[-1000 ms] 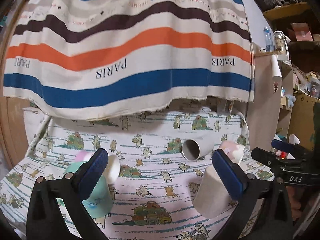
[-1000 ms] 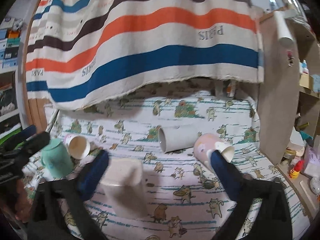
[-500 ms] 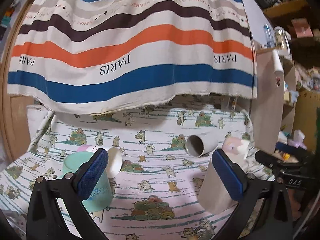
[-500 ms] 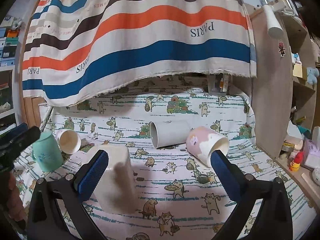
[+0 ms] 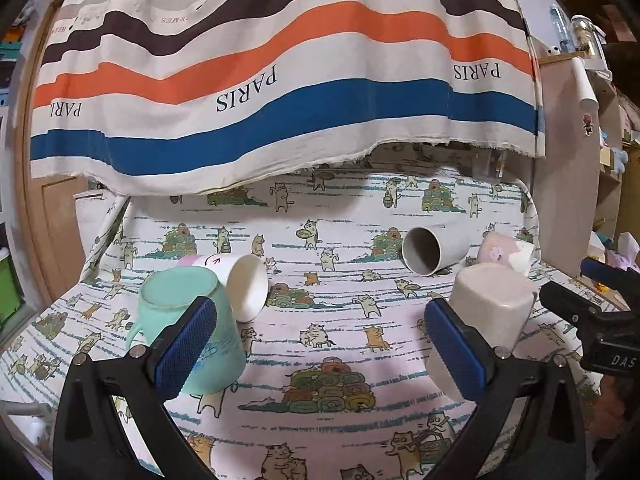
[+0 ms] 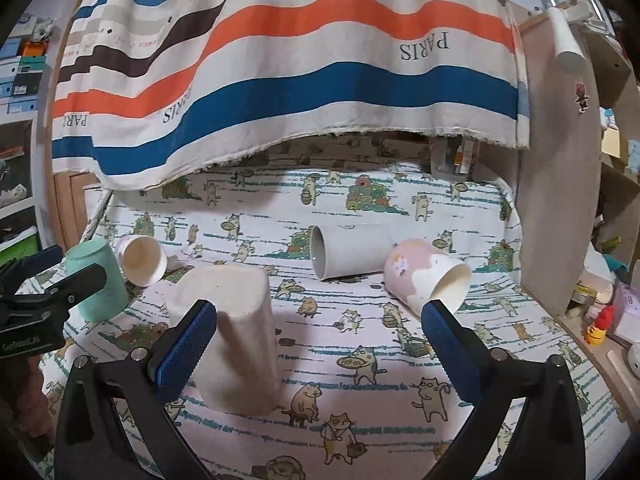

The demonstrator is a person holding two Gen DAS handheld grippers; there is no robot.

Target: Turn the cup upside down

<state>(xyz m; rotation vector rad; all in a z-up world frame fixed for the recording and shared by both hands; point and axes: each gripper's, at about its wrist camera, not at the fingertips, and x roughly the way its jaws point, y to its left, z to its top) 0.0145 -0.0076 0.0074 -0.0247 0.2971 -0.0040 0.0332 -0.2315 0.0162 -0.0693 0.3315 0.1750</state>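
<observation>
Several cups lie on a cat-print cloth [image 5: 328, 320]. A mint mug [image 5: 182, 320] stands upside down at the left, also in the right wrist view [image 6: 98, 276]. A beige cup [image 6: 236, 332] stands upside down, also in the left wrist view [image 5: 488, 312]. A white paper cup [image 5: 240, 284], a grey cup [image 6: 348, 256] and a pink cup [image 6: 424, 276] lie on their sides. My left gripper [image 5: 320, 348] is open and empty, above the cloth between mug and beige cup. My right gripper [image 6: 320, 344] is open and empty, just in front of the beige cup.
A striped "PARIS" cloth [image 5: 280, 80] hangs over the back of the surface. A wooden panel [image 6: 556, 200] and cluttered shelves [image 6: 612, 280] stand at the right. A wooden frame [image 5: 52, 220] borders the left.
Both grippers have pulled back and lifted, staying open. The mint mug and beige cup now show more fully, standing upside down.
</observation>
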